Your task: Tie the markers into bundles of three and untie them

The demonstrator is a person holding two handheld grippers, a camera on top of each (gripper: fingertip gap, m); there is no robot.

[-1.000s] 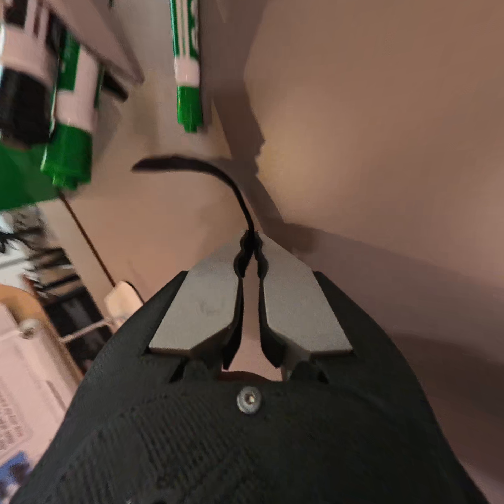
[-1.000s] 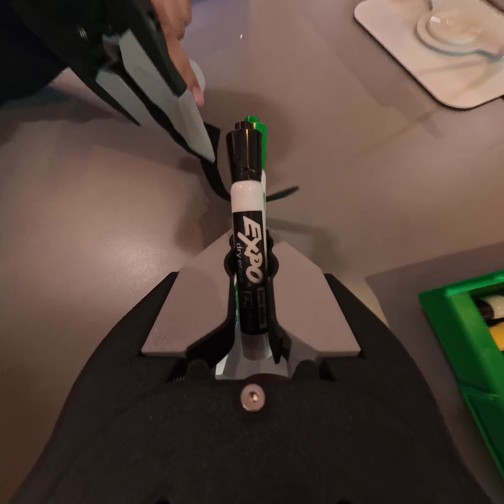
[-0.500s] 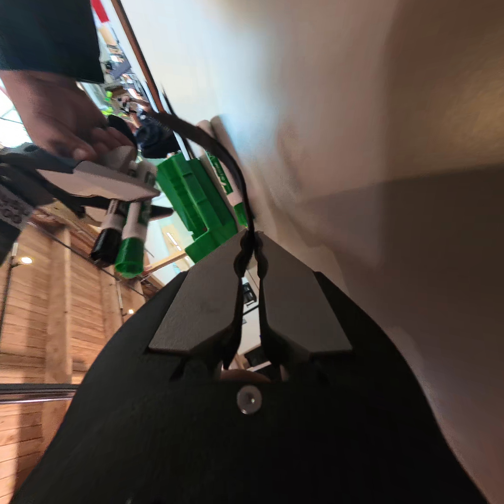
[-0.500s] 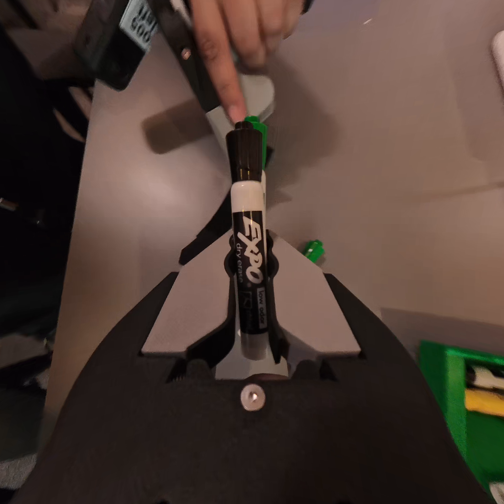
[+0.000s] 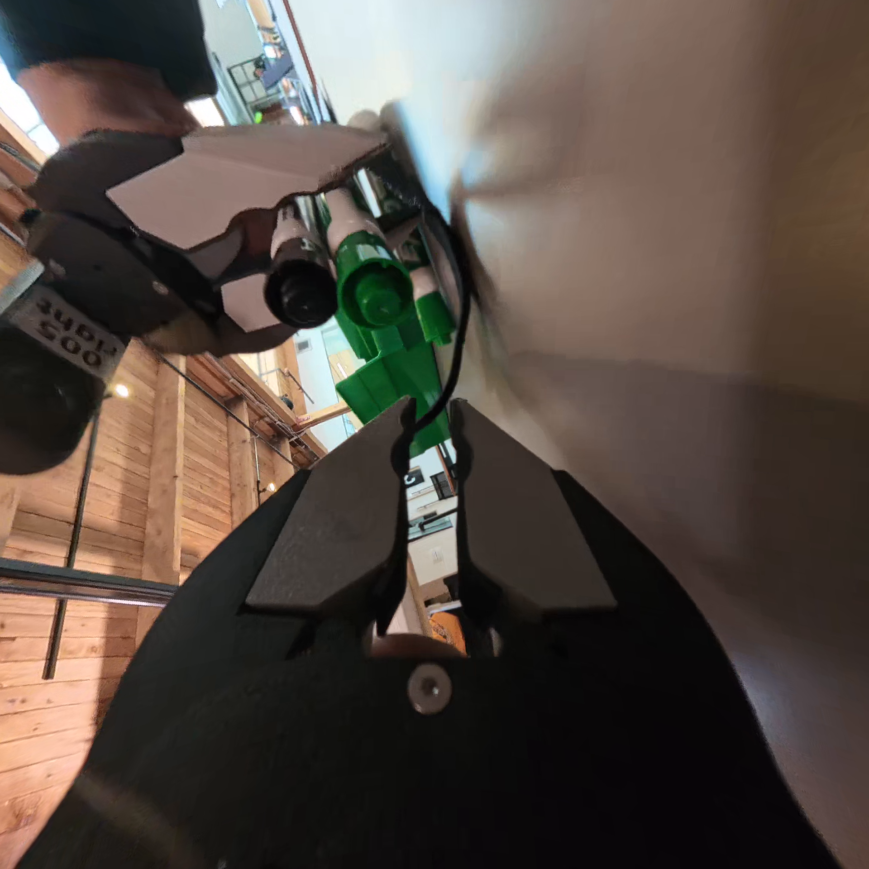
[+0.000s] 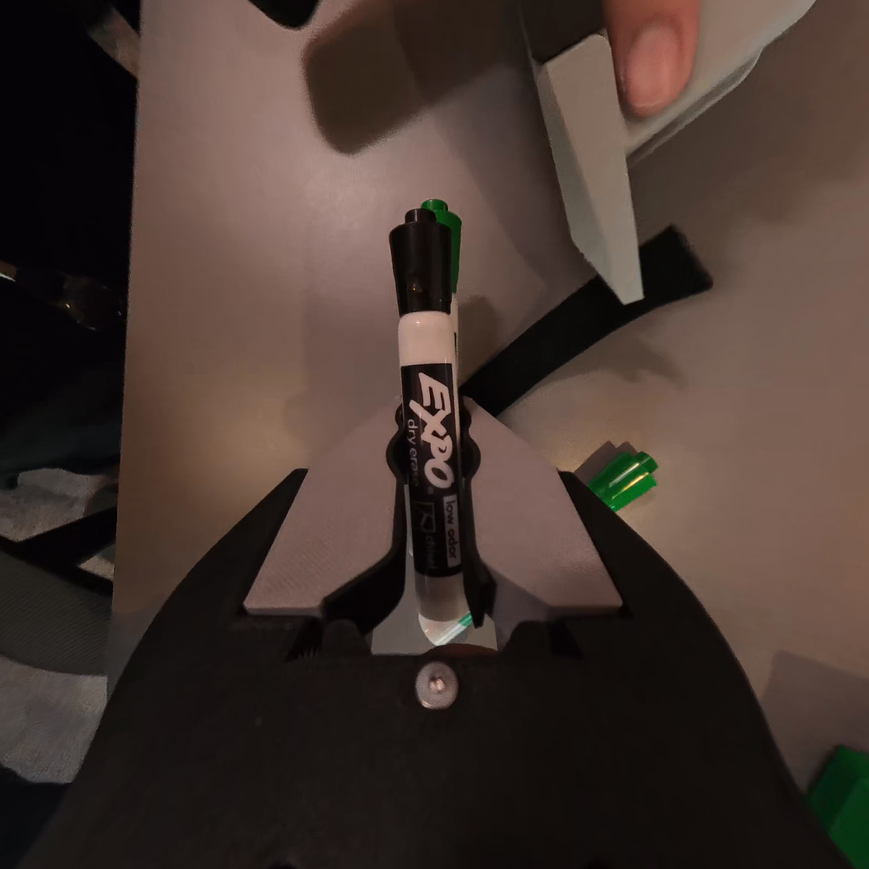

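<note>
Wooden planks [image 5: 141, 493] fill the background at 9 o'clock in my left wrist view, and the pale table [image 5: 658, 235] runs up the side at 3 o'clock, since that tool is tipped on its side.

My right gripper [image 6: 432, 423] is clamped on the markers: a black marker [image 6: 425, 376] on top with a green marker [image 6: 446, 221] tucked under it, both pads pressed to the barrels. Their long axis runs straight out toward 12 o'clock, caps leading. A third green one, a loose marker [image 6: 620, 479], lies on the table at 3 o'clock, not yet in the bundle.

My left gripper [image 5: 430, 409] has its jaws parted with daylight between them. The black strap [image 5: 458, 338] hangs through that gap, lying against the left pad only, so I judge it no longer pinched. From there the strap climbs toward 12 o'clock and curves behind the markers, which sit at 11 o'clock from my left tool with their cap ends facing it. In the right view the same strap [image 6: 588, 319] sweeps from beneath the markers out toward 2 o'clock, where the left tool's grey finger [image 6: 597, 188] points down at it.

What the next move turns on: the strap crosses the markers' axis, and my left tool is the nearer one to its free end. A green tray [image 5: 395, 381] sits beyond the strap.
</note>
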